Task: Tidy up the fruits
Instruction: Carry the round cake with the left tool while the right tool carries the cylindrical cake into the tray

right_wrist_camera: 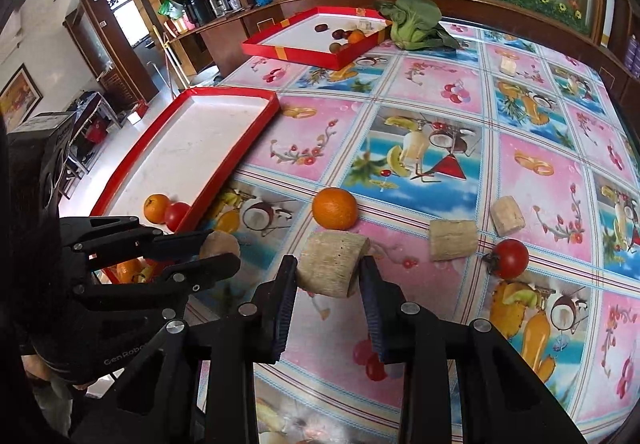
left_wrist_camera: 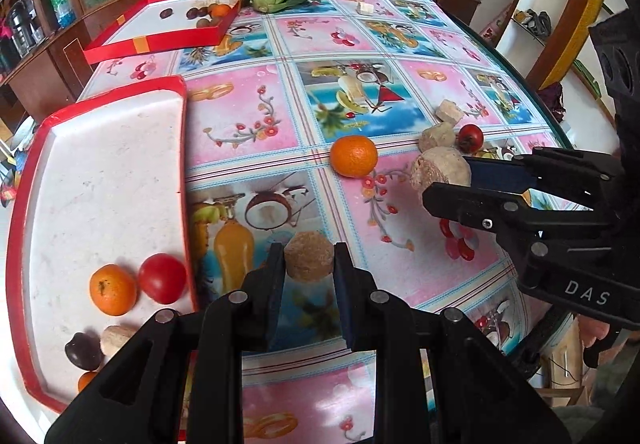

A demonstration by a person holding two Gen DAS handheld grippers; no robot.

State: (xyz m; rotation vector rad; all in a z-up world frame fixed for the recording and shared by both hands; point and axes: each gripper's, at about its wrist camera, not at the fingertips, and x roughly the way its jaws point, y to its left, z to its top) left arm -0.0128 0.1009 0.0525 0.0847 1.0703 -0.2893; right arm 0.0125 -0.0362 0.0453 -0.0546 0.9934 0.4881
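Observation:
My left gripper [left_wrist_camera: 309, 264] is shut on a small tan chunk [left_wrist_camera: 309, 258], held a little above the tablecloth beside the near red tray [left_wrist_camera: 185, 163]. That tray holds an orange [left_wrist_camera: 113, 288], a tomato [left_wrist_camera: 163, 278], a dark fruit [left_wrist_camera: 82, 350] and a tan piece [left_wrist_camera: 114, 340]. My right gripper [right_wrist_camera: 328, 268] is shut on a larger tan cut chunk [right_wrist_camera: 334, 264], just in front of a loose orange [right_wrist_camera: 334, 208]. Each wrist view also shows the other gripper with its chunk: right gripper [left_wrist_camera: 448, 179], left gripper [right_wrist_camera: 220, 248]. A tomato [right_wrist_camera: 509, 258] and two tan pieces [right_wrist_camera: 453, 240] [right_wrist_camera: 507, 215] lie on the cloth.
A second red tray [right_wrist_camera: 312, 59] with several fruits stands at the far side, next to a leafy green vegetable [right_wrist_camera: 412, 21]. A small pale piece [right_wrist_camera: 507, 64] lies farther back. The patterned tablecloth [right_wrist_camera: 436, 91] covers the table; cabinets and shelves surround it.

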